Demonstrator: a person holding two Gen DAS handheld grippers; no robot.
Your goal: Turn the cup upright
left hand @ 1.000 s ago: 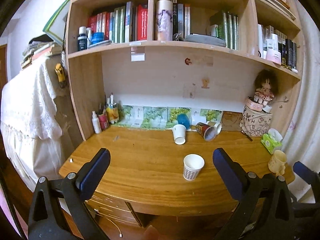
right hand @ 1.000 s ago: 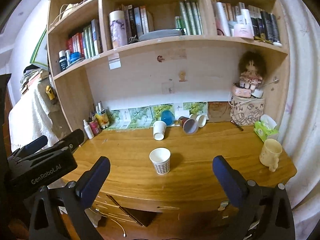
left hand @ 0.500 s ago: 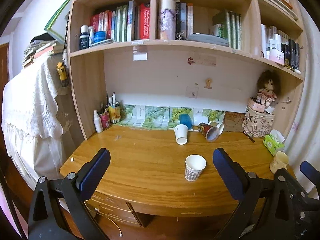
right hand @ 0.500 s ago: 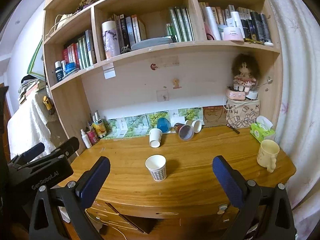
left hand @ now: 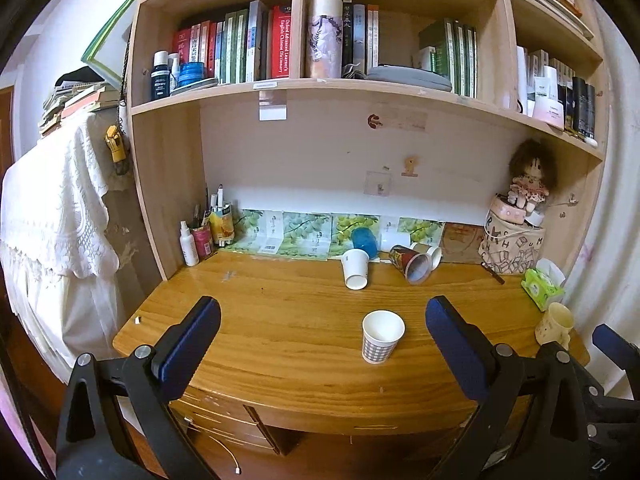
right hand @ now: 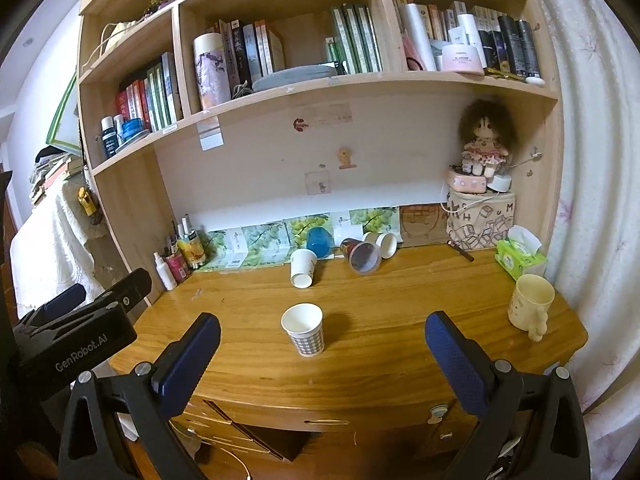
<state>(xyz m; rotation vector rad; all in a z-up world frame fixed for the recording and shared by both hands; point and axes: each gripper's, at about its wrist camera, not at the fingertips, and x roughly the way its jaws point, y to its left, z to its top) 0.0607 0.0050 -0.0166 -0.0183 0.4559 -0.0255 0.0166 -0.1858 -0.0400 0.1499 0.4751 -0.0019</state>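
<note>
A checked paper cup [left hand: 381, 337] stands upright near the desk's front edge; it also shows in the right wrist view [right hand: 304, 334]. Behind it a white paper cup [left hand: 355, 268] [right hand: 303, 268], a dark red cup [left hand: 411, 264] [right hand: 361, 255], another white cup [left hand: 429, 253] [right hand: 382, 242] and a blue cup [left hand: 364, 241] [right hand: 318, 241] lie on their sides by the back wall. My left gripper [left hand: 322, 322] is open and empty, held before the desk's front edge. My right gripper [right hand: 322, 338] is open and empty too, back from the desk.
A wooden desk [left hand: 280, 320] sits under bookshelves. A cream mug [right hand: 530, 306] stands at the right front corner, a green tissue pack [right hand: 518, 256] behind it. Bottles and a pen pot [left hand: 202, 236] stand at the back left. A patterned box with a doll [right hand: 480, 216] is at the back right.
Both grippers have drawn back and risen a little from the desk; the cups look smaller and lower in view. No cup has moved.
</note>
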